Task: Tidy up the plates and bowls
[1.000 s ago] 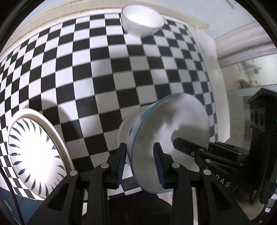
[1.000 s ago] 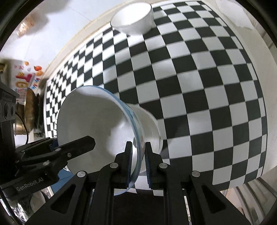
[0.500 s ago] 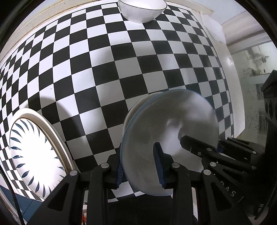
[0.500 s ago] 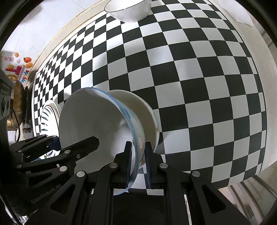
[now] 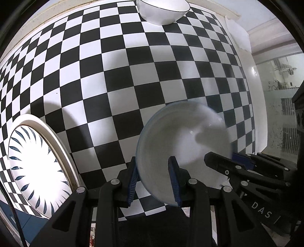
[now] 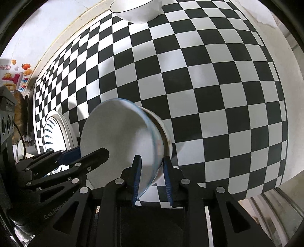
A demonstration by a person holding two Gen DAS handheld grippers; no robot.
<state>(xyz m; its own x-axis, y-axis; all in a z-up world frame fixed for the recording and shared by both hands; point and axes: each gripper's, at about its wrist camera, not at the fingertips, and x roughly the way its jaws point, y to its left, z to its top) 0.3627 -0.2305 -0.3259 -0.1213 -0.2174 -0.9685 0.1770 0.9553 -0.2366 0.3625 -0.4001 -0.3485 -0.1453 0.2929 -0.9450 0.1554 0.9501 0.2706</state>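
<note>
A blue-rimmed white bowl [image 5: 182,144] [image 6: 117,136] is tilted just above the checkered table, nested in a second white bowl [image 6: 168,136]. My left gripper [image 5: 153,181] is shut on the near rim, one pad outside and one inside the bowl. My right gripper [image 6: 152,177] straddles the opposite rim. Its jaws are opening, with gaps between both pads and the rim. In the left wrist view the right gripper [image 5: 230,161] reaches in from the right. The left gripper [image 6: 83,153] enters the right wrist view from the left.
A plate with a blue leaf pattern [image 5: 34,167] [image 6: 55,133] lies at the left. Another white bowl [image 5: 163,11] [image 6: 136,9] stands at the far side of the checkered cloth [image 5: 144,79]. The table edge [image 6: 288,133] runs along the right.
The nested bowls have tipped from lying on their side toward mouth-up. The right gripper's pads have spread away from the rim. The left grip is unchanged.
</note>
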